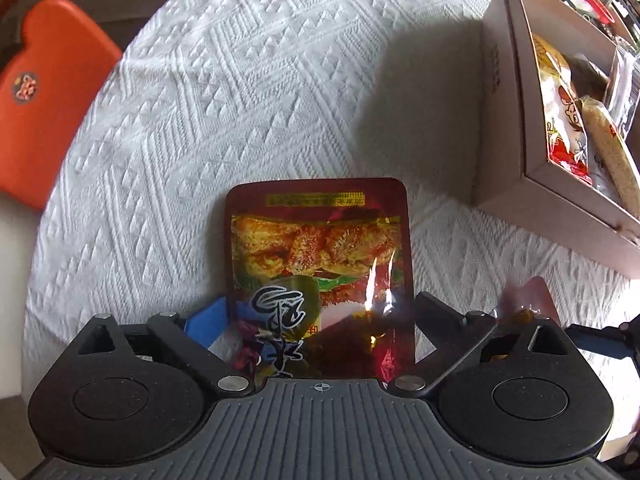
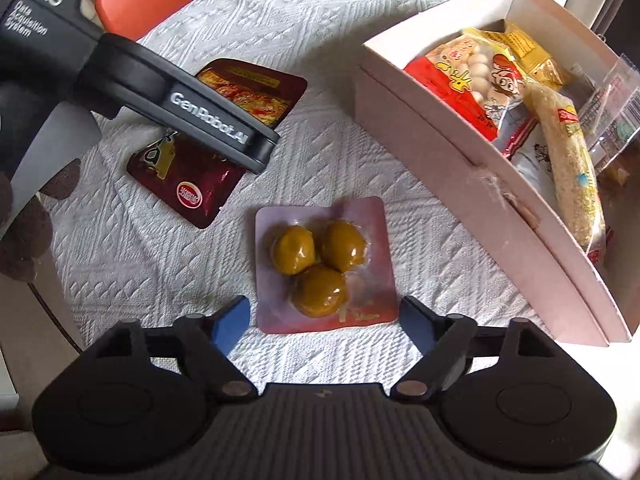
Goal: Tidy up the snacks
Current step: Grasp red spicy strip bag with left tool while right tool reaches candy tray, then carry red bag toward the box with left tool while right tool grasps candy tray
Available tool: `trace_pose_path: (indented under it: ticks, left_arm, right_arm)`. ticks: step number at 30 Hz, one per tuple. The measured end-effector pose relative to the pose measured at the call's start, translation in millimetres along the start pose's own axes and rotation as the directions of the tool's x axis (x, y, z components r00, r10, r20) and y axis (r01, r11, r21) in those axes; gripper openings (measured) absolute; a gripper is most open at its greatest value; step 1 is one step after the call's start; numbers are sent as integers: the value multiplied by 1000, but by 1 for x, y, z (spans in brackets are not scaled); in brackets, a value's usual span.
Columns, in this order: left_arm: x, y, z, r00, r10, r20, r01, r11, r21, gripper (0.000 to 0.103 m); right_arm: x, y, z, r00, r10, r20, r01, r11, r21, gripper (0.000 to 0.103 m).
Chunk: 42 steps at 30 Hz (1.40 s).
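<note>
Two loose snack packets lie on the white-clothed table (image 2: 320, 128), and one pink cardboard box (image 2: 460, 152) holds several more. The dark red pouch (image 1: 320, 264) printed with a fried-food picture lies flat between the left gripper (image 1: 320, 320) jaws, which stand wide on either side of its near half; whether the pads touch its edges cannot be told. In the right wrist view the left gripper body crosses above that pouch (image 2: 216, 136). The second packet, a clear vacuum pack (image 2: 326, 268) holding three brown-yellow rounds, lies flat just ahead of the right gripper (image 2: 326, 324), whose jaws are wide and stand off both of its near corners, holding nothing. The box sits ahead and to the right of both sets of jaws, its near wall well apart from the vacuum pack, with bare cloth between. Inside it show a red and white bag (image 2: 476, 80), a yellow packet (image 2: 524, 48), a long pale stick-shaped pack (image 2: 576, 168) and clear wrappers; more cannot be counted. One orange chair (image 1: 44, 92) stands past the table's far left edge, beyond open cloth.
</note>
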<state>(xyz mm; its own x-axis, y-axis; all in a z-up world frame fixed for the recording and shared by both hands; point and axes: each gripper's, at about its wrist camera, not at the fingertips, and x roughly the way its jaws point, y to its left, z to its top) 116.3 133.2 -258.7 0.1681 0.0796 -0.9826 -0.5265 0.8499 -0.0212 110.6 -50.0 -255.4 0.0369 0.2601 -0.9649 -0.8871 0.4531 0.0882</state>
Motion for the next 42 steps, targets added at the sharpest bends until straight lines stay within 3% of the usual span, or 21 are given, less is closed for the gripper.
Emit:
trace_pose_path:
  ticks: [2, 7, 9, 12, 17, 18, 20, 24, 31, 35, 42]
  left_arm:
    - [-4, 5, -3, 1000, -12, 8, 12, 999, -32, 94]
    - [-20, 28, -20, 998, -60, 34, 64, 989, -136, 80]
    - [-24, 35, -28, 997, -71, 38, 76, 984, -159, 71]
    - [-32, 37, -47, 995, -88, 45, 94, 979, -182, 70]
    - [-46, 30, -80, 992, -119, 39, 124, 967, -223, 69]
    - [-51, 26, -86, 991, -128, 40, 134, 965, -225, 69]
    - [-61, 15, -98, 988, -149, 38, 154, 964, -217, 69]
    - [-77, -6, -121, 984, -174, 35, 177, 960, -219, 69]
    - [-80, -23, -130, 984, -175, 18, 173, 942, -289, 69]
    - [-77, -23, -120, 989, -149, 15, 147, 950, -274, 69]
    - [-56, -13, -108, 985, -174, -21, 165, 962, -219, 70]
  right_arm:
    - [5, 9, -2, 1000, -15, 11, 16, 1000, -27, 98]
    - [16, 29, -1, 996, -86, 5, 86, 993, -83, 101]
    - [14, 25, 3, 998, -71, 2, 71, 997, -42, 99]
    - [8, 20, 10, 998, -64, 24, 65, 997, -34, 80]
    - [-1, 25, 16, 998, -66, 23, 68, 992, -106, 77]
    - [-7, 21, 14, 998, -65, 26, 67, 992, -104, 70]
    - [-13, 11, 11, 999, -32, -16, 30, 996, -86, 29]
    - [-30, -6, -8, 1000, -7, -31, 5, 999, -54, 12]
    - [-51, -29, -31, 999, 30, 12, -29, 998, -58, 15]
    - [-55, -27, -29, 997, 21, 70, -14, 995, -98, 42]
    - [-22, -16, 9, 996, -23, 82, 26, 999, -34, 65]
